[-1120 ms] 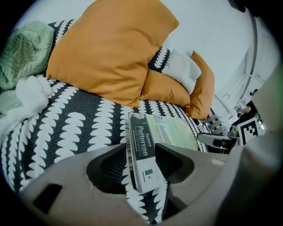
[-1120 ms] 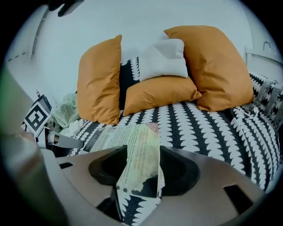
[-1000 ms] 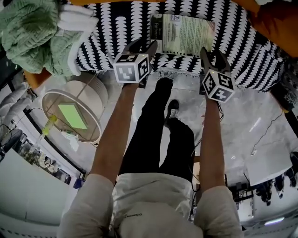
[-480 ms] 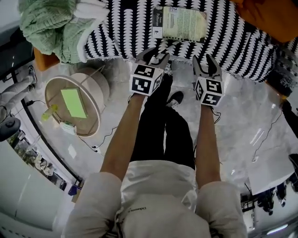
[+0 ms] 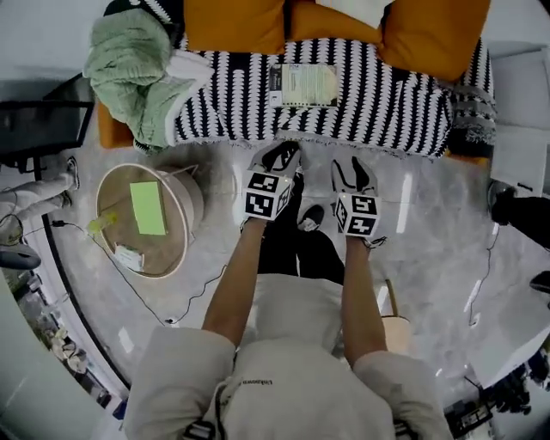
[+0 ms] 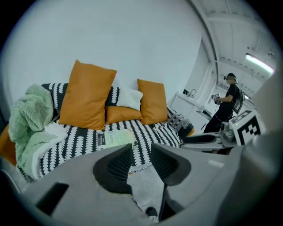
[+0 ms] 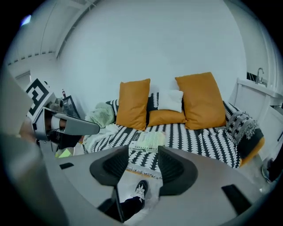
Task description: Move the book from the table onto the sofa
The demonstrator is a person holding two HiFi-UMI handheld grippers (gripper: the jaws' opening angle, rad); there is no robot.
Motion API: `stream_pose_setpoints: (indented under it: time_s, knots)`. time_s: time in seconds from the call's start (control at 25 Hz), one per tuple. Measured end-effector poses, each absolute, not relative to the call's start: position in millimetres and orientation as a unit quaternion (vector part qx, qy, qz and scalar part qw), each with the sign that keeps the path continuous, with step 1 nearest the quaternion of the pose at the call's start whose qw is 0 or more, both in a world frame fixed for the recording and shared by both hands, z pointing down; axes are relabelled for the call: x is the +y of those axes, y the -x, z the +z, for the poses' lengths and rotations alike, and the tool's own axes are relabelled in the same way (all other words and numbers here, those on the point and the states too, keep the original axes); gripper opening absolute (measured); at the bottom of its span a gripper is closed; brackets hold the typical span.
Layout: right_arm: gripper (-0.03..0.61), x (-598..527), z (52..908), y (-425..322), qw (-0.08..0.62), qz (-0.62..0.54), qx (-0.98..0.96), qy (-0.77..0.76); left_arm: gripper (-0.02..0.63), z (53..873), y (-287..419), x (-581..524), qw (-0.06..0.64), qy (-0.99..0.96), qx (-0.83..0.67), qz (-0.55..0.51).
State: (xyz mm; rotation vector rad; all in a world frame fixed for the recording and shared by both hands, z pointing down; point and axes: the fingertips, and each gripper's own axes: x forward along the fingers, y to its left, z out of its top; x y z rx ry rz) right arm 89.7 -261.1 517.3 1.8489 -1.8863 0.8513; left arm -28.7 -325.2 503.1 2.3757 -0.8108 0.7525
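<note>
The pale green book [image 5: 302,84] lies flat on the black-and-white patterned sofa seat [image 5: 395,107], in front of the orange cushions [image 5: 234,24]. Both grippers hang over the floor on the near side of the sofa's edge, apart from the book. My left gripper [image 5: 282,155] has nothing between its jaws, and they are closing with a gap still showing. My right gripper [image 5: 352,170] is open and empty too. The left gripper view has the book [image 6: 116,138] beyond my left gripper [image 6: 141,152]. The right gripper view shows the book [image 7: 148,141] past my right gripper [image 7: 143,154].
A green knitted blanket [image 5: 129,69] is heaped on the sofa's left end. A round wooden side table [image 5: 112,245] with a green pad [image 5: 148,208] stands at the left. My legs and shoe [image 5: 309,216] are on the marble floor. Another person [image 6: 227,106] stands far off.
Both grippers have drawn back from the sofa and risen, so the book looks smaller and farther. The book stays on the seat. The left jaws stand narrower than before.
</note>
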Motion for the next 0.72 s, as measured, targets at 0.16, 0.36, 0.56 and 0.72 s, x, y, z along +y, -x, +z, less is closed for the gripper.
stream_pose_setpoints:
  time_s: [0.16,0.36,0.56,0.72]
  knots:
    - [0.191,-257,474,-78,0.161,0.286,-0.672,-0.664,0.118,464,36,-298,0.222,-0.881,-0.304,0.286]
    - [0.16,-249,425,-52,0.137,0.27,-0.683,-0.665,0.086,428,42,-268,0.235,-0.875,-0.324,0.274]
    - [0.127,-235,392,-42,0.151,0.247,-0.697,-0.656,0.037,382,44,-262,0.243,-0.878,-0.346,0.224]
    - [0.1,-223,370,-46,0.141,0.241,-0.693,-0.665,0.011,359,49,-257,0.24,-0.878,-0.363,0.198]
